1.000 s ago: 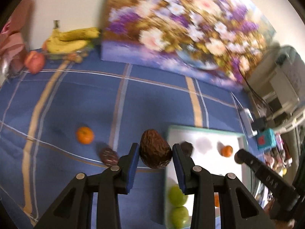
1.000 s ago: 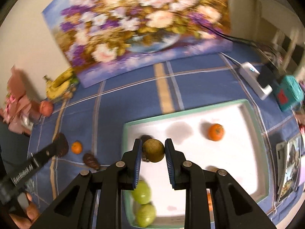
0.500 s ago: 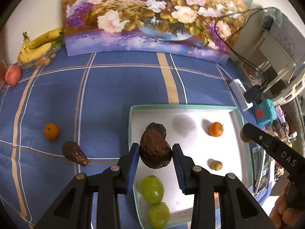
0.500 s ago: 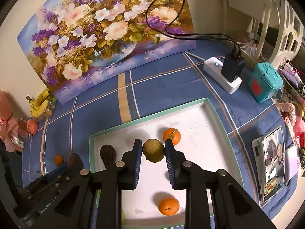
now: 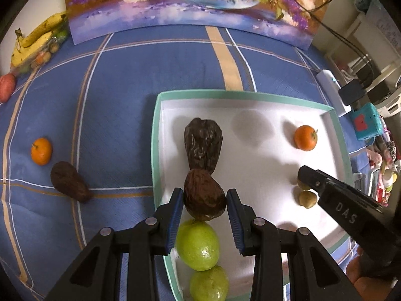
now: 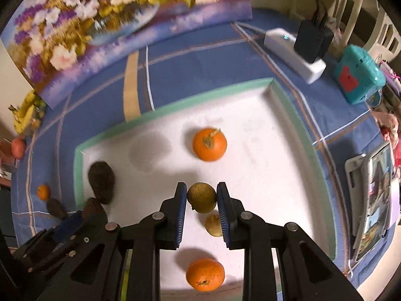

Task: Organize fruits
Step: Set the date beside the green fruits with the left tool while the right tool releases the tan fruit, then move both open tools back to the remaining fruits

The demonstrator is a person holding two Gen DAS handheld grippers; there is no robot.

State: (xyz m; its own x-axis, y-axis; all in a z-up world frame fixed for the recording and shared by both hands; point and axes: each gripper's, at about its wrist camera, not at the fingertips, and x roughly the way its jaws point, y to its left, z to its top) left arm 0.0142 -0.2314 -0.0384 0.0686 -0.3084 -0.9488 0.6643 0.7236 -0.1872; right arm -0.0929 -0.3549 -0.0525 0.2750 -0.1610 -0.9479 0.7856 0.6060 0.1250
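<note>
My left gripper is shut on a brown avocado, held low over the left side of the white tray. Just beyond it in the tray lies another brown avocado; two green fruits lie below it. My right gripper is shut on a small olive-brown round fruit over the tray's middle, beside a similar small fruit. Two oranges lie in the tray. Left of the tray, on the blue cloth, sit an orange and a third avocado.
A flower painting leans along the back. Bananas and a red fruit lie far left. A power strip with plug, a teal box and a phone stand right of the tray. The blue checked cloth covers the table.
Both grippers have come down toward the tray with their fruits still held. The left one shifted right, from over the cloth to over the tray's left side; the right one sank beside the small fruit.
</note>
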